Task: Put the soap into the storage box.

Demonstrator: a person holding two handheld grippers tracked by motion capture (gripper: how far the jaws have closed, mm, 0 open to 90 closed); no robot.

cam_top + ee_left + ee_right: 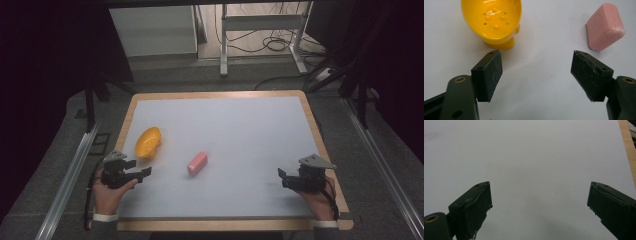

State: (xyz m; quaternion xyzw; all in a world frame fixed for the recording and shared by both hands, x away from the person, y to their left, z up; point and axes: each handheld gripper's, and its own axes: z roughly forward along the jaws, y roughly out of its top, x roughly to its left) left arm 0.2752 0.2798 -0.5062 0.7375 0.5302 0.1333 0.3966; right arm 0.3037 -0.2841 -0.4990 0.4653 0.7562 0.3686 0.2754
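A yellow soap dish (148, 142) with small holes and bumps lies tilted at the left of the white table top (250, 125). To its right lies a pink soap bar (197, 163). My left gripper (141, 168) stands open just in front of the dish, nothing between its jaws. In the left gripper view the dish (492, 20) is ahead at upper left and the soap (605, 26) at upper right, both beyond the open left gripper (536, 62). My right gripper (282, 178) is open near the table's right front, over bare surface (539, 195).
The white top has a wooden border (320, 140), seen as a strip (627, 142) in the right gripper view. Beyond the table stand a white desk frame (260, 30) with cables on the floor and a pale cabinet (152, 30). Metal rails (70, 175) flank the table.
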